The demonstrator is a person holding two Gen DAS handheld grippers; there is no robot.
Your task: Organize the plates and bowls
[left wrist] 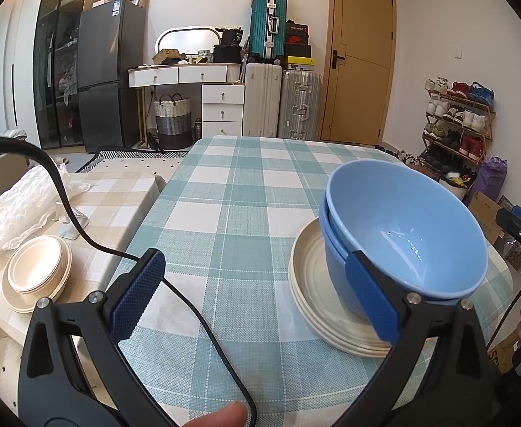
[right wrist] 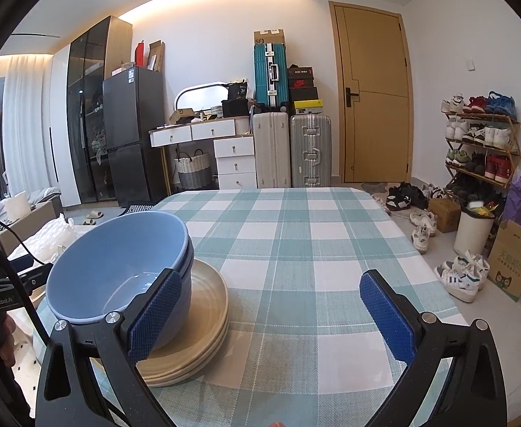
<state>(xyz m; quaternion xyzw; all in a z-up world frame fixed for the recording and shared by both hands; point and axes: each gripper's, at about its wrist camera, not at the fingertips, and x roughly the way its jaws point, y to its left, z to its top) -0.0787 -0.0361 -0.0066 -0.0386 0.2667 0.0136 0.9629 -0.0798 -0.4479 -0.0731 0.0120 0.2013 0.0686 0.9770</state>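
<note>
We see glossy smooth blue bowls (left wrist: 413, 235), matt cream plates (left wrist: 314, 295), a woven check tablecloth (left wrist: 239, 220), and knurled blue pads (right wrist: 153, 320) on matt black jaws.

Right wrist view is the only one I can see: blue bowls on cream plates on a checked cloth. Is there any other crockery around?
Observer: Yes. The left wrist view shows a second stack, cream bowls nested on cream plates, on a beige-checked side table to the left of the main one.
Visitor: Is the other tool holding anything?
Observer: No. The left gripper has its fingers wide open, with one pad close beside the blue bowls. I cannot tell whether it touches them.
Visitor: Anything between those fingers?
Observer: Only a black cable, which crosses above the cloth there.
</note>
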